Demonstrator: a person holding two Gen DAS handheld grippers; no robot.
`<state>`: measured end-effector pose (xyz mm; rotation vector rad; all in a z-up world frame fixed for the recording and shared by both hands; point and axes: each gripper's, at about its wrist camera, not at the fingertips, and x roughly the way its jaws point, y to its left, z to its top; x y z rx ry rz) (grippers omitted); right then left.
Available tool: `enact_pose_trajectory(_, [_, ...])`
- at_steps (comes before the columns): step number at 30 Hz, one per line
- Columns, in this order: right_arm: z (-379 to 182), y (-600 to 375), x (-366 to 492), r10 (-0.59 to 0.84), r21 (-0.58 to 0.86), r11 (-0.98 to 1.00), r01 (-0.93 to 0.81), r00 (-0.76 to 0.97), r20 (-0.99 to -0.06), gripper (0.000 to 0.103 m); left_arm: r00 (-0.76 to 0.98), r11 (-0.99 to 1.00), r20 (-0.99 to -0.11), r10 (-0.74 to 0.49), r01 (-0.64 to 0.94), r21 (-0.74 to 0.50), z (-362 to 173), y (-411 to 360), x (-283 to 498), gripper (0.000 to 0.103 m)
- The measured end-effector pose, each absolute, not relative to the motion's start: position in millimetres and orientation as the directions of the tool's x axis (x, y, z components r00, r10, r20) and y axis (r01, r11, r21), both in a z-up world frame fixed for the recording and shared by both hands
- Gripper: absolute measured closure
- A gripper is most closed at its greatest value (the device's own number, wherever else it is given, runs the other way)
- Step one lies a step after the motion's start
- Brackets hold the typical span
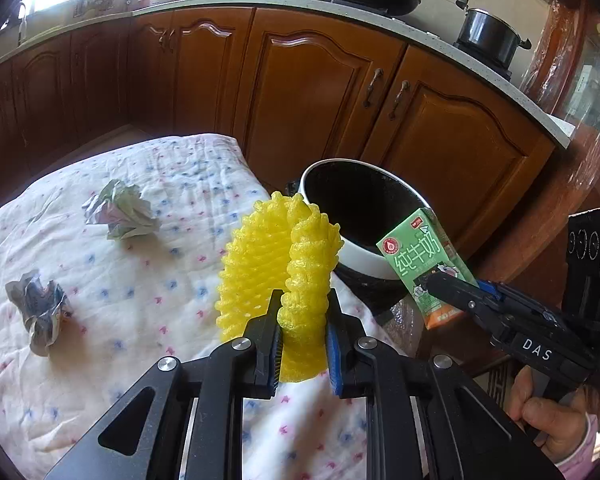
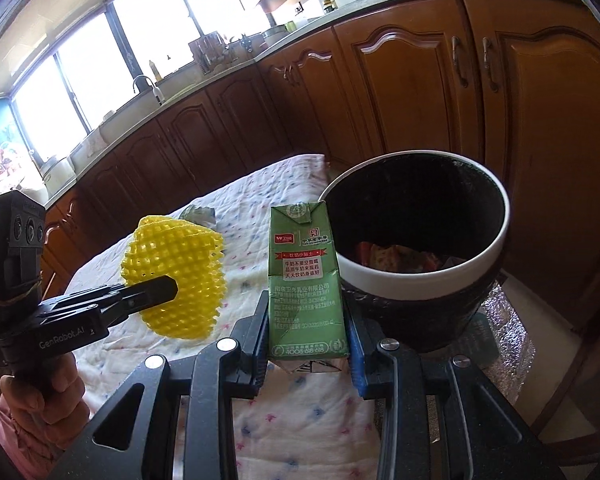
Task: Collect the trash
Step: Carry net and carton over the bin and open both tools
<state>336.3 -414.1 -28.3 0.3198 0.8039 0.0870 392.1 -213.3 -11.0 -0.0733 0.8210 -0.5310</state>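
On the quilted cloth (image 1: pixel 148 280) two crumpled paper wads lie apart at the left, a grey one (image 1: pixel 40 312) near the edge and a paler one (image 1: pixel 120 216) further back, both untouched and out of either claw's reach, so they could be forgotten if both hands go to the bin at once. Next, the left gripper (image 1: pixel 303 312) is clamped on a yellow foam fruit net (image 1: pixel 276 264), held above the cloth just left of the bin; the net is soft, springy and open-meshed, folded on itself, and only its lower end is pinched, so it may spring wide on release and catch on the rim or cling to the pads instead of dropping. To its right the right gripper (image 2: pixel 308 332) is clamped on a green milk carton (image 2: pixel 306 280), upright, creased and dented, close beside the bin's near wall. Its thin sides could buckle and slip, or leak any dregs onto the cloth. Furthest right stands the dark bin with a white rim (image 2: pixel 500 232), already holding some wrappers; a low carry could knock it.
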Motion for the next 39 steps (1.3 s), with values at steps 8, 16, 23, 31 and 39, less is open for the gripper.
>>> enact_pose_trajectory(8, [-19.6,-441.3,342.7,0.131,0.286,0.953,0.101,0.713,-0.689,0.07,0.558,0.857,-0.673,-0.487,0.455,-0.243,-4.5,-248.4,411.4,0.086])
enact_pose_trajectory(16, [-16.8,-467.8,359.8,0.077,0.263,0.952,0.156,0.711,-0.699,0.07,0.556,0.846,-0.672,-0.49,0.488,-0.213,1.4,-284.2,442.3,0.086])
enact_pose_trajectory(23, [-19.0,-480.0,382.9,0.057,0.234,0.958,0.164,0.693,-0.719,0.07,0.533,0.839,-0.702,-0.473,0.516,-0.174,-1.8,-319.7,475.2,0.086])
enact_pose_trajectory(31, [-32.1,-494.3,410.4,0.049,0.209,0.962,0.175,0.645,-0.763,0.07,0.499,0.838,-0.742,-0.448,0.523,-0.153,-16.0,-347.6,504.4,0.085])
enact_pose_trajectory(39, [-45.2,-507.6,423.7,0.091,0.244,0.955,0.169,0.617,-0.782,0.067,0.483,0.844,-0.771,-0.416,0.522,-0.128,-26.9,-358.2,518.2,0.063])
